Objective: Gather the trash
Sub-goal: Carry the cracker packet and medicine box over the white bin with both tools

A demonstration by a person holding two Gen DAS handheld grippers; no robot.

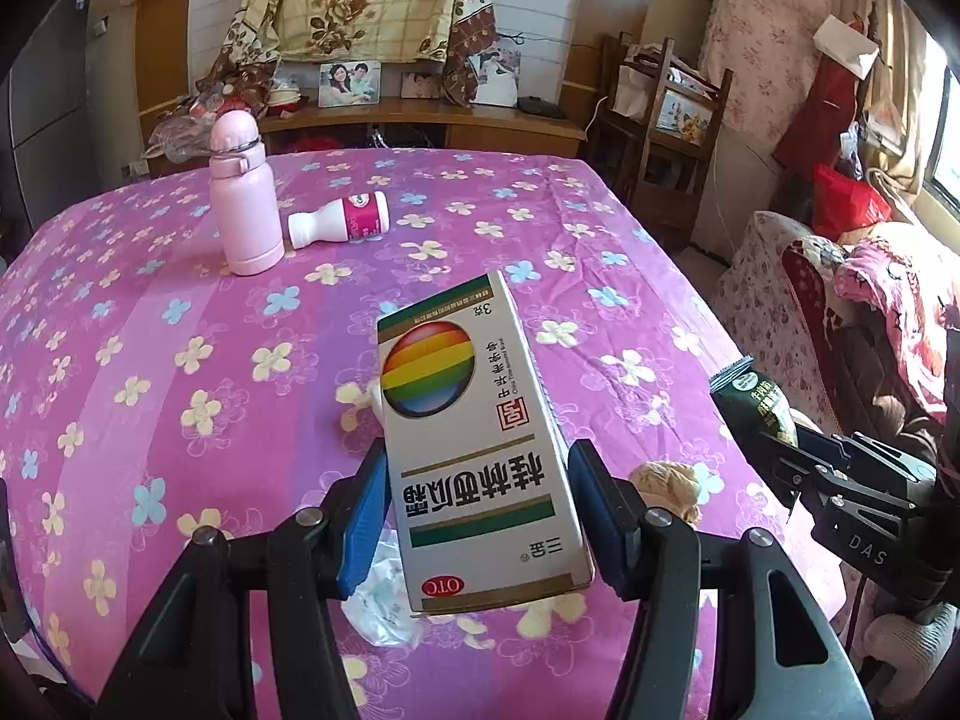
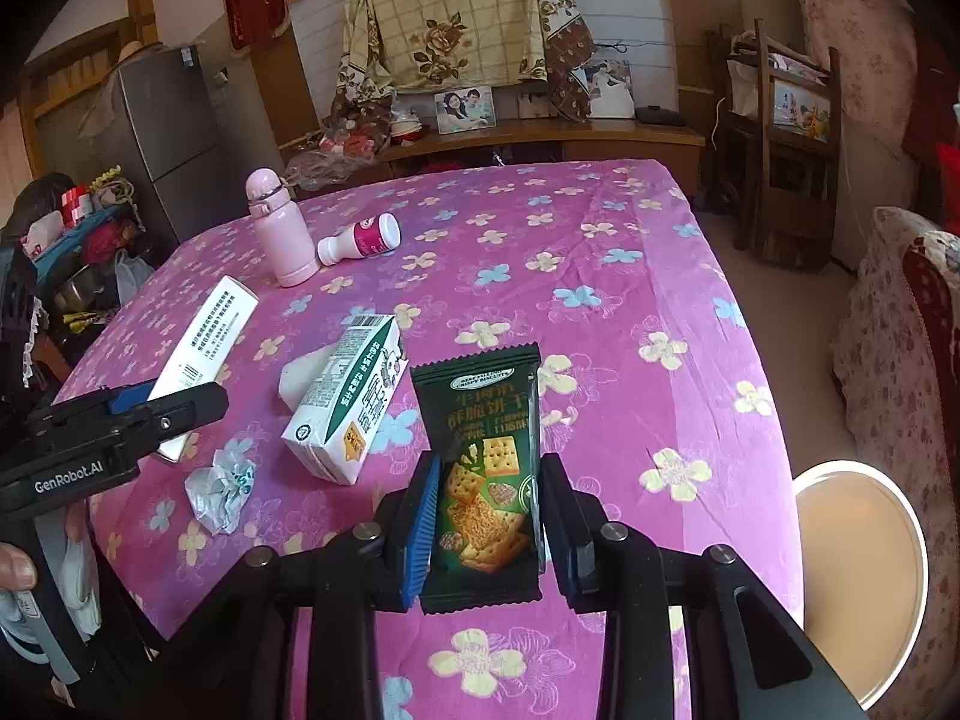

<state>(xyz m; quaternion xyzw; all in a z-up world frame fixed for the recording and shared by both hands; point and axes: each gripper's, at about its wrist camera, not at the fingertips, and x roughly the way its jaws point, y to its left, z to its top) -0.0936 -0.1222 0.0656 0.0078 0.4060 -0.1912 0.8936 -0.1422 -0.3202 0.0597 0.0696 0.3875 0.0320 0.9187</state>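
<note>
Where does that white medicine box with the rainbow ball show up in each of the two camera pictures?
Left wrist view: the medicine box fills the lower centre, clamped between the left gripper's blue-padded fingers.
Right wrist view: the same box at the left edge, its printed back showing, held above the tablecloth.
Shared landmark: the upright pink bottle at the table's far side.

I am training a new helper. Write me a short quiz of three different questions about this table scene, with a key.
1. True or false: the left hand-held gripper holds the medicine box.
2. What does the right hand-held gripper hold: A biscuit packet, B milk carton, C pink flask?
3. Fill in: the small white bottle is ___ on the tablecloth.

Key: 1 true; 2 A; 3 lying
</note>
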